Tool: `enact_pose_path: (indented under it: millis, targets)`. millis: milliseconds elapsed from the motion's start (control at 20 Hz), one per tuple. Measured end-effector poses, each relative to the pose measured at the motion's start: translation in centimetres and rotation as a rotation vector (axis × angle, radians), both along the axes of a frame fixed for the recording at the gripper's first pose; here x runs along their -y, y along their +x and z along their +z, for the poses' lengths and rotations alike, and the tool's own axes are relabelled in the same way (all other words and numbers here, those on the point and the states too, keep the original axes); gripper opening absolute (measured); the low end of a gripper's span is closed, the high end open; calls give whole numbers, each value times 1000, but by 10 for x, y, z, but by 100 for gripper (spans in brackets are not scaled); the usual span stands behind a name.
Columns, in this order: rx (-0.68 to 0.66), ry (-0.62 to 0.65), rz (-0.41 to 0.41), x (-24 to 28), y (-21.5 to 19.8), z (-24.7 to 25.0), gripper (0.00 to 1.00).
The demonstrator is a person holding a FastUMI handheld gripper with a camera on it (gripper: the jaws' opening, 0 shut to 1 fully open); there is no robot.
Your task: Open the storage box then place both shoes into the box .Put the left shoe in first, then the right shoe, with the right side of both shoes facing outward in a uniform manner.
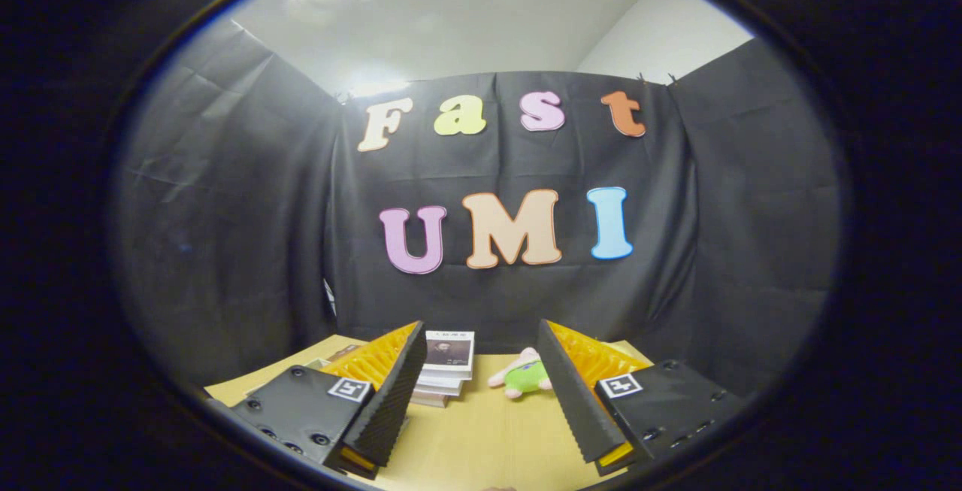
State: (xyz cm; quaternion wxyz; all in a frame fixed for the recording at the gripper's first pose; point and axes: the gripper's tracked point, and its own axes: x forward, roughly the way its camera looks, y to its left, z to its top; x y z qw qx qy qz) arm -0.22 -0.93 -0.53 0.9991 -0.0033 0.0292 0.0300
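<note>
Held level and aimed at the booth's back wall, the gripper (pixel 481 393) has its fingers spread wide with only bare table (pixel 466 438) between them. Just beyond the fingertips sit a stack of books (pixel 446 371) and a small plush toy (pixel 522 377). Where the storage box and shoes lie I cannot tell, so I judge the gripper must first swing round to find the box.

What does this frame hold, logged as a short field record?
surface: tan tabletop
gripper: fingers open, nothing between them
beyond fingers, near one finger: stack of books
beyond fingers, near the other finger: plush toy, lying on the tabletop
backdrop: black cloth wall
contact: fingers touch no object
task progress: cannot judge from this frame
</note>
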Motion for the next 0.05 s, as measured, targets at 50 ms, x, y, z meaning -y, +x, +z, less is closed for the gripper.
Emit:
enact_pose_path:
  millis: [50]
  targets:
    - [5,-3,1,0,0,-1,94]
